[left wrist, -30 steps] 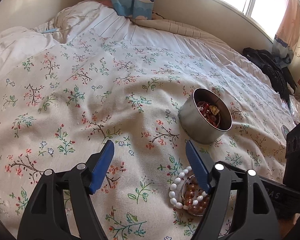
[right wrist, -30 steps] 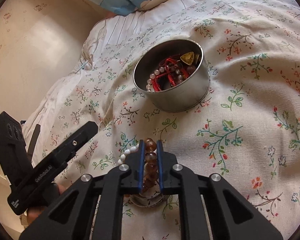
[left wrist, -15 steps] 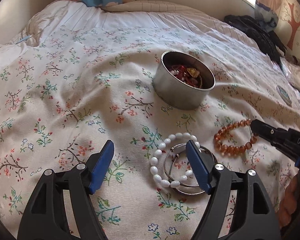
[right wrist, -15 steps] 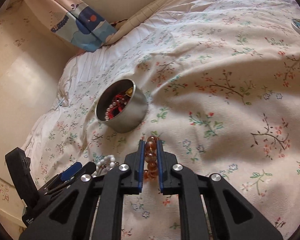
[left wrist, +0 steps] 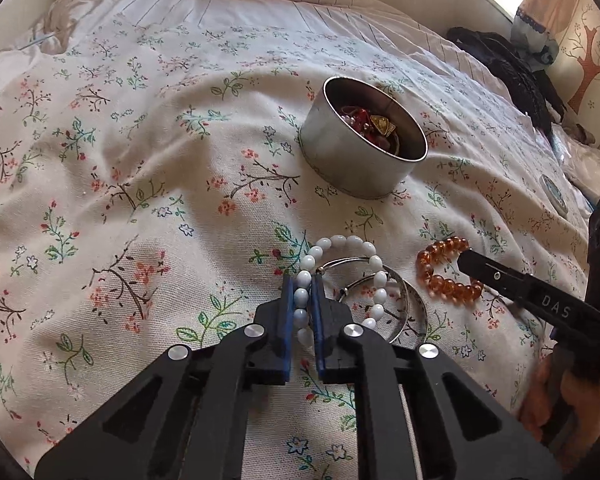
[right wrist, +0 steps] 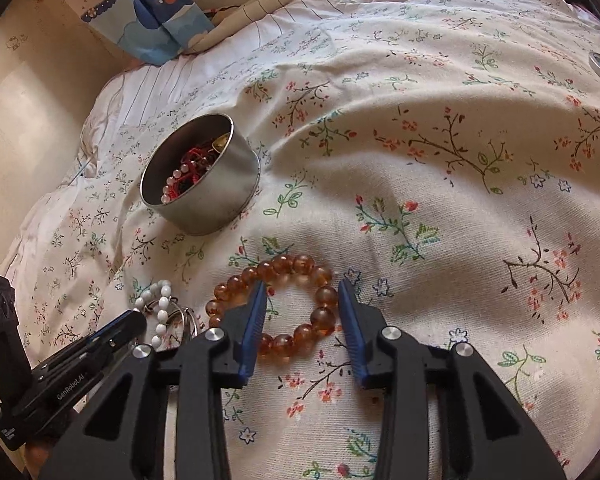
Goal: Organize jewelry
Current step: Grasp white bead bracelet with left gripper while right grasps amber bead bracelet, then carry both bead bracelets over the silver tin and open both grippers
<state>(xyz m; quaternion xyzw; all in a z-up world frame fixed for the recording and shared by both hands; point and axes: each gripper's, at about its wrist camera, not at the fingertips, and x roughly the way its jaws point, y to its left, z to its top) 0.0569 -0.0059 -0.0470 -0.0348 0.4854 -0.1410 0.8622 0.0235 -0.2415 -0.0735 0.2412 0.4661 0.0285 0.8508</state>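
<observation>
A round metal tin (left wrist: 356,160) holding red and gold jewelry sits on the floral bedspread; it also shows in the right wrist view (right wrist: 216,196). My left gripper (left wrist: 302,280) is shut on the near side of a white bead bracelet (left wrist: 374,250), which lies over silver bangles (left wrist: 404,300). An amber bead bracelet (right wrist: 296,264) lies flat on the cloth; it also shows in the left wrist view (left wrist: 440,248). My right gripper (right wrist: 302,288) is open, its fingers straddling the bracelet's near right part. The white bracelet (right wrist: 162,304) shows at the right wrist view's lower left.
The floral bedspread (left wrist: 120,200) covers the whole bed. A blue patterned pillow (right wrist: 148,12) and a striped one lie at the head. Dark clothing (left wrist: 512,68) lies at the far right edge. A small round lid (left wrist: 554,196) rests to the right.
My right gripper has opened and let the amber bracelet down onto the cloth. My left gripper has closed on the white bead bracelet.
</observation>
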